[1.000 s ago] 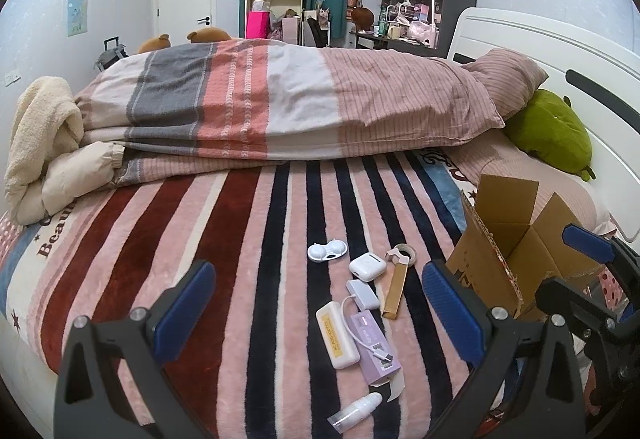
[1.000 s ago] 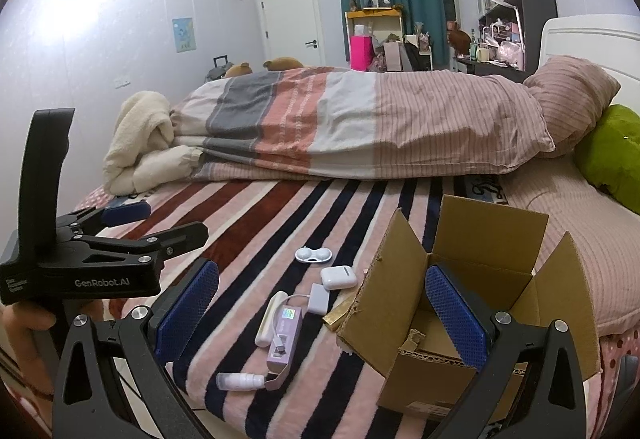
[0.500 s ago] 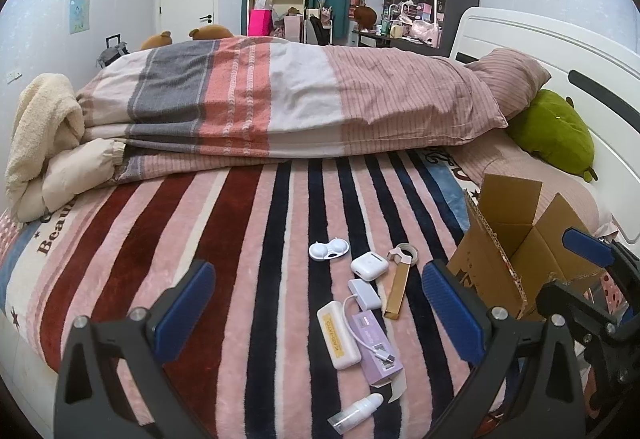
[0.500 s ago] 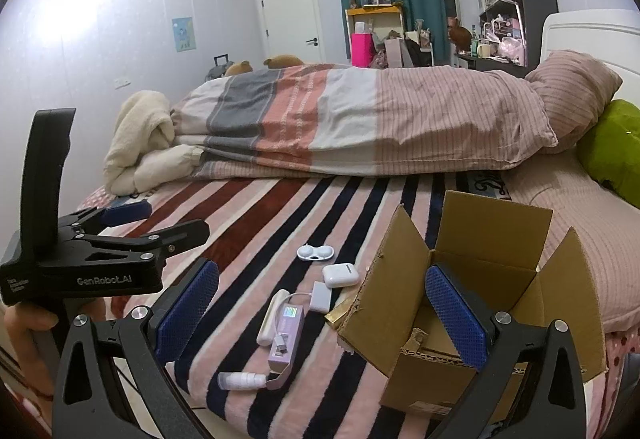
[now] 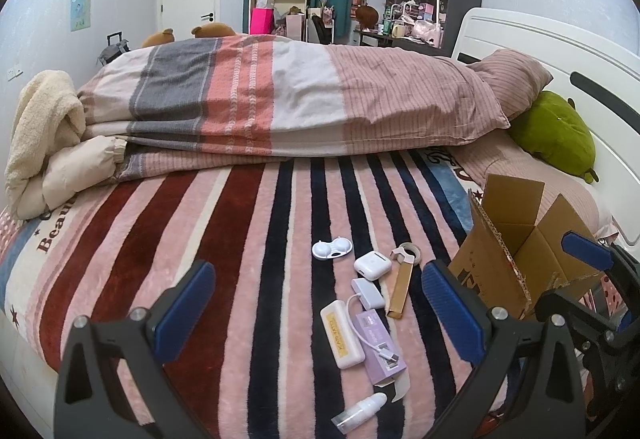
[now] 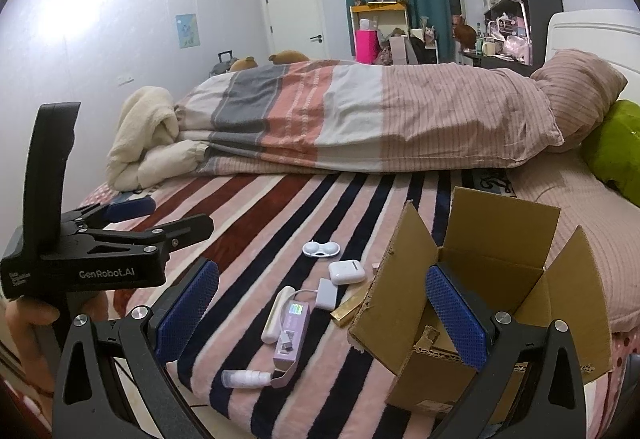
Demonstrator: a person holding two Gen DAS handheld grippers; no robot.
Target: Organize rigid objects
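Several small items lie on the striped blanket: a white contact-lens case (image 5: 331,248), a white earbud case (image 5: 372,266), a white adapter (image 5: 367,293), a cream power bank (image 5: 342,334), a purple box (image 5: 380,346), a gold bar (image 5: 401,290), a tape roll (image 5: 411,250) and a small white bottle (image 5: 360,412). An open cardboard box (image 5: 516,251) stands to their right. My left gripper (image 5: 318,311) hovers open above the items, holding nothing. My right gripper (image 6: 322,313) is open and empty too, its right finger in front of the box (image 6: 496,303).
A folded striped duvet (image 5: 304,99) spans the bed behind. A cream fleece bundle (image 5: 44,135) lies at the left, a green plush (image 5: 554,133) and pillow at the right by the white headboard. A hand (image 6: 28,323) holds the left gripper's body (image 6: 88,259).
Both views have shifted only slightly; the items and the box sit a touch lower in the left wrist view. Both grippers stay open and empty.
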